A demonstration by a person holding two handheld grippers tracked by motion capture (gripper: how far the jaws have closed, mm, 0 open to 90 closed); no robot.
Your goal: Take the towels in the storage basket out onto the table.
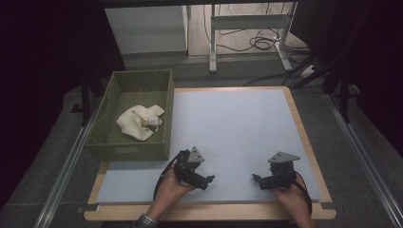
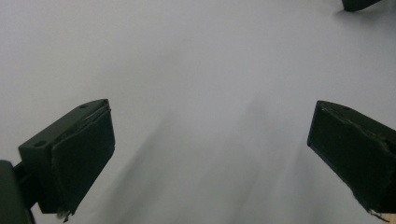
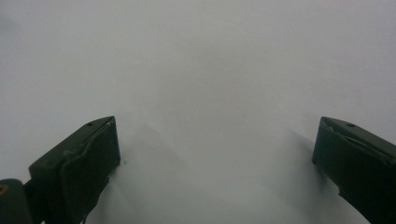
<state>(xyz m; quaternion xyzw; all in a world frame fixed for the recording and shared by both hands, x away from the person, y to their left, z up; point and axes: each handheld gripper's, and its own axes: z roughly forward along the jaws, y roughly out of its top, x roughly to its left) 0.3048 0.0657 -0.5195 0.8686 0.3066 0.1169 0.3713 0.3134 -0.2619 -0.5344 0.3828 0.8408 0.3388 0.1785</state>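
Observation:
My left gripper (image 1: 207,181) rests low over the pale grey mat (image 1: 228,123) near the table's front edge, held in a hand, its jaws pointing right. Opposite it, my right gripper (image 1: 258,181) points left, with a short stretch of bare mat between the two. In the left gripper view the left gripper (image 2: 210,116) stands wide open with nothing but mat between its jaws. The right gripper (image 3: 215,123) is just as wide open and empty in its own view. A tip of the right gripper (image 2: 359,3) peeks in at the top right of the left gripper view.
A green woven basket (image 1: 164,116) stands at the mat's left edge with a crumpled cream cloth (image 1: 139,121) inside. The wooden table rim (image 1: 304,137) frames the mat. Beyond the table are desk legs and cables on the floor (image 1: 259,42).

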